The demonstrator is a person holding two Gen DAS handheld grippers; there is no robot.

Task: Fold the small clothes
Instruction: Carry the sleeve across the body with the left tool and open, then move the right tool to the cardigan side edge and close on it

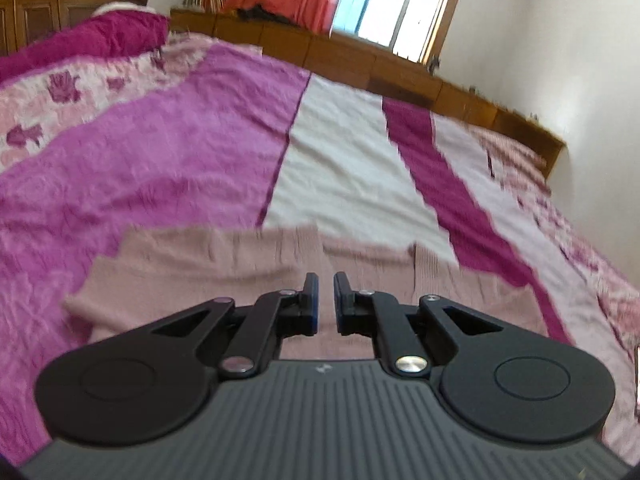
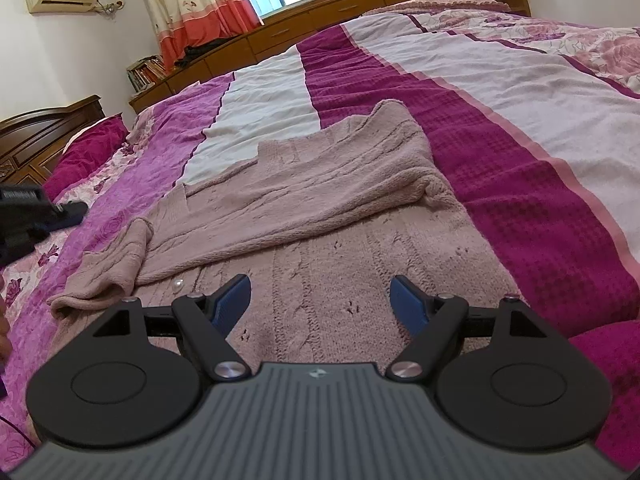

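Observation:
A dusty-pink knitted cardigan (image 2: 320, 208) lies on the bed, one sleeve folded across its body. It also shows in the left wrist view (image 1: 224, 276), blurred. My right gripper (image 2: 320, 292) is open and empty, fingers spread just above the cardigan's lower part. My left gripper (image 1: 325, 292) hovers over the cardigan with its jaws nearly closed, a narrow gap between them and nothing in it. The left gripper also shows at the left edge of the right wrist view (image 2: 48, 212), beside the cardigan's other sleeve (image 2: 116, 264).
The bed has a purple, white and magenta striped cover (image 2: 480, 120). A magenta pillow (image 2: 88, 148) and wooden headboard (image 2: 40, 136) are at the left. Wooden cabinets (image 2: 320, 12), a curtain and a window stand beyond the bed.

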